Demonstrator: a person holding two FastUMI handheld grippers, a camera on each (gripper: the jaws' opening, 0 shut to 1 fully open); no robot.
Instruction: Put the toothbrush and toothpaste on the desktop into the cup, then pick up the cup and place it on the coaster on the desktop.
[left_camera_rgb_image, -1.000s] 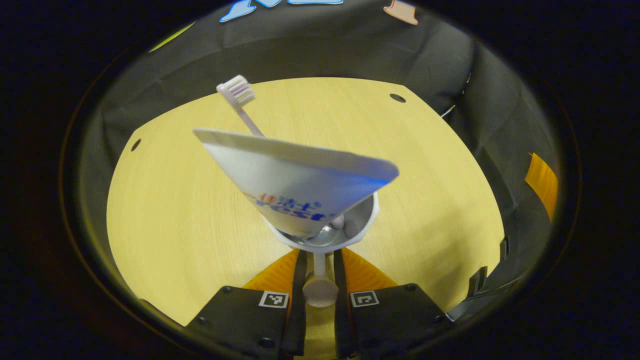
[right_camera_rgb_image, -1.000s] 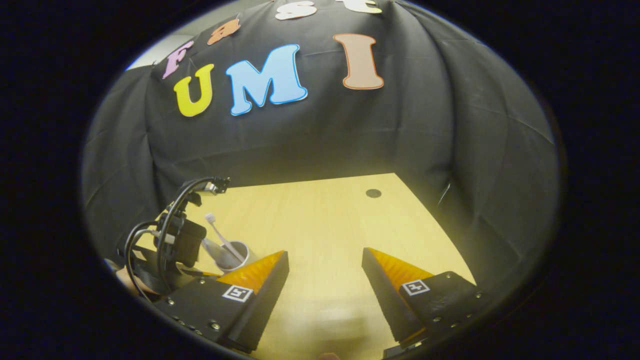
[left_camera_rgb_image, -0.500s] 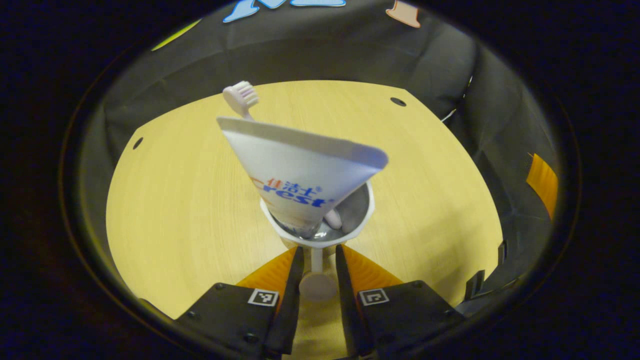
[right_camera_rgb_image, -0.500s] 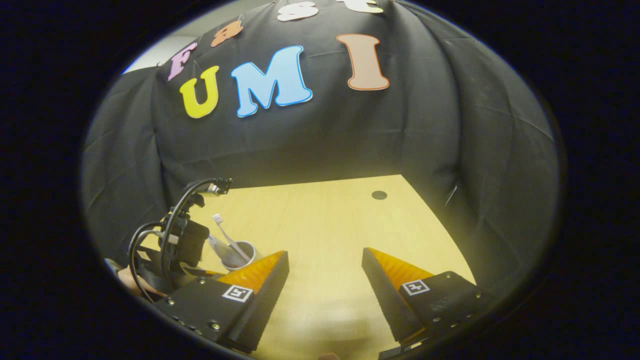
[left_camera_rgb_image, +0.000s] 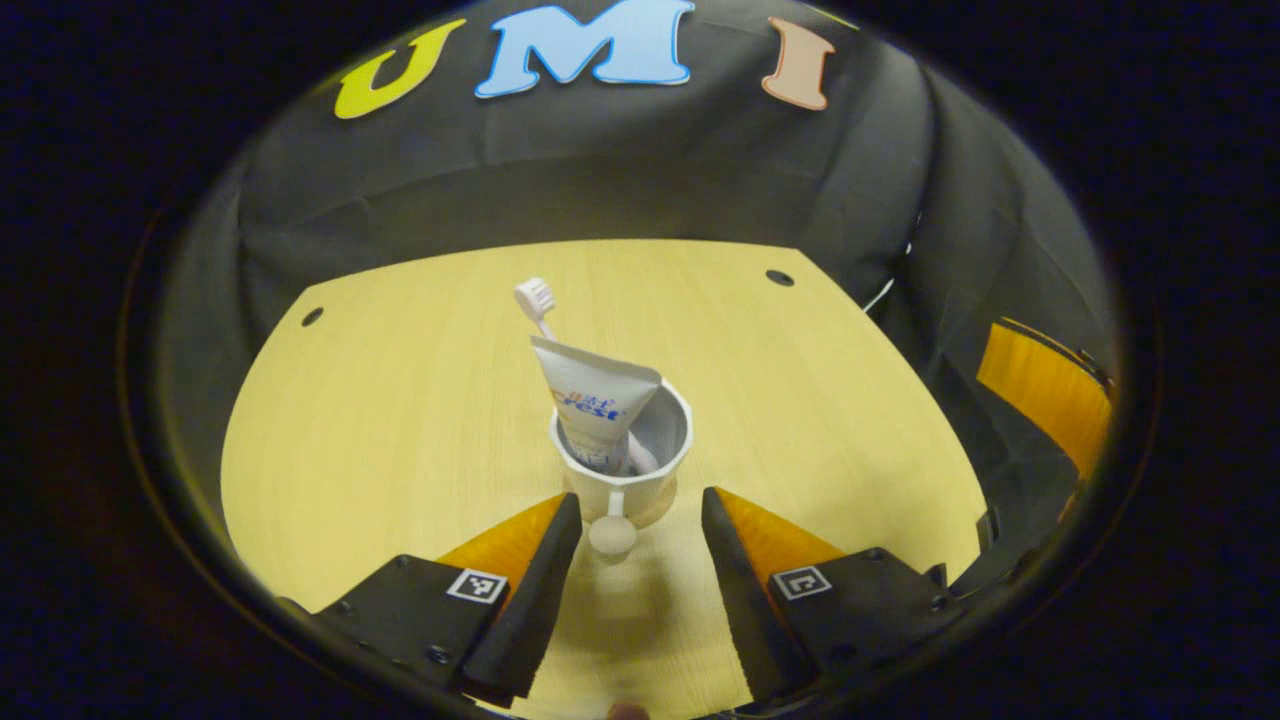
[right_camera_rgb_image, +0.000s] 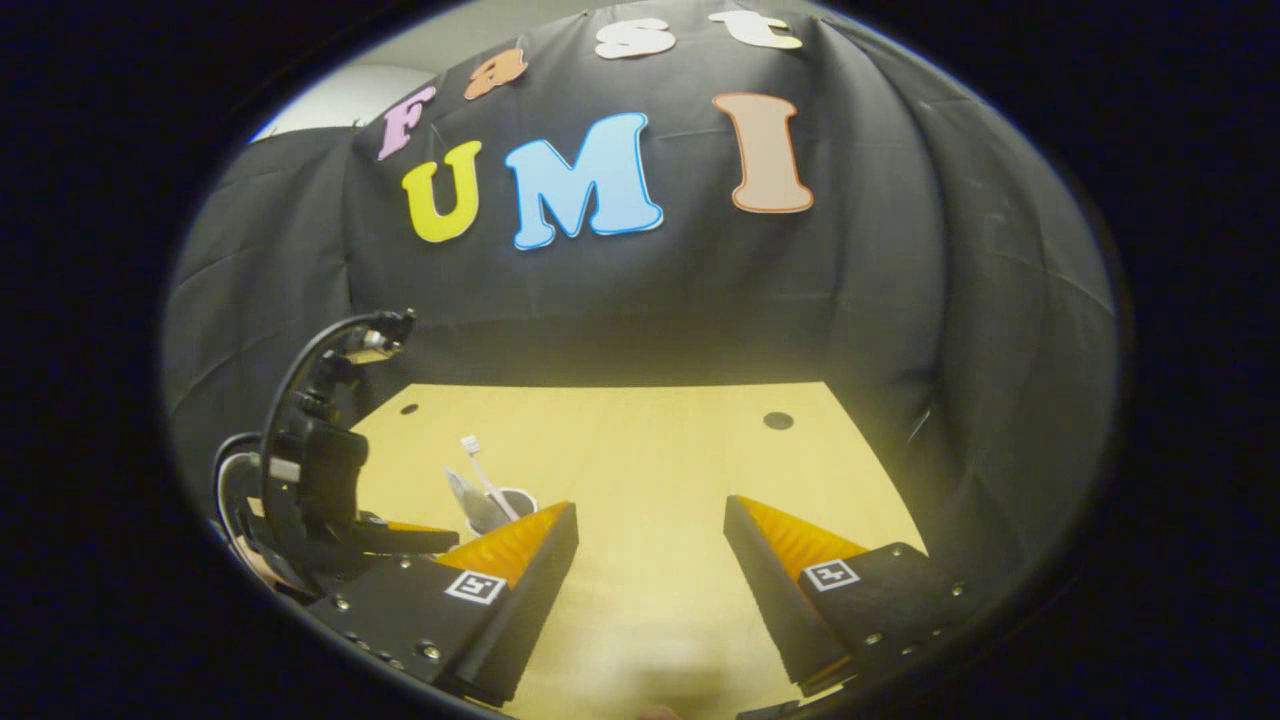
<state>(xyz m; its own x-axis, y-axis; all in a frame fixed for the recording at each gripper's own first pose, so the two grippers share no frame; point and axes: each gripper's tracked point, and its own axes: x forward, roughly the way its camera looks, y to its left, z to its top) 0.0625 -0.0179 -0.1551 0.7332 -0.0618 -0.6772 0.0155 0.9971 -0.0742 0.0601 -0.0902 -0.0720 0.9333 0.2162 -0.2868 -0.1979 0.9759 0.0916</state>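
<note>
The cup (left_camera_rgb_image: 622, 460) stands upright on the surface (left_camera_rgb_image: 380, 420), toothbrush (left_camera_rgb_image: 535, 300) and toothpaste (left_camera_rgb_image: 595, 405) leaning inside it, ready for carrying. Its handle sits between the spread fingers of the left gripper (left_camera_rgb_image: 632, 505), untouched. The right gripper (right_camera_rgb_image: 650, 520) hovers well apart, jaws wide, holding nothing. I can't make out a coaster.

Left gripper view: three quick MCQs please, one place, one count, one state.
1. Where is the toothpaste?
A. flat on the desktop
B. standing in the cup
C. in the right claw

2. How many items stand in the cup?
A. one
B. two
C. three

3. The left claw is:
A. open, clear of the cup handle
B. shut on the handle
C. shut on the toothbrush

Answers: 1 B, the tube rises out of the cup; 2 B, toothpaste and toothbrush; 3 A, the handle sits untouched between spread fingers.
</note>
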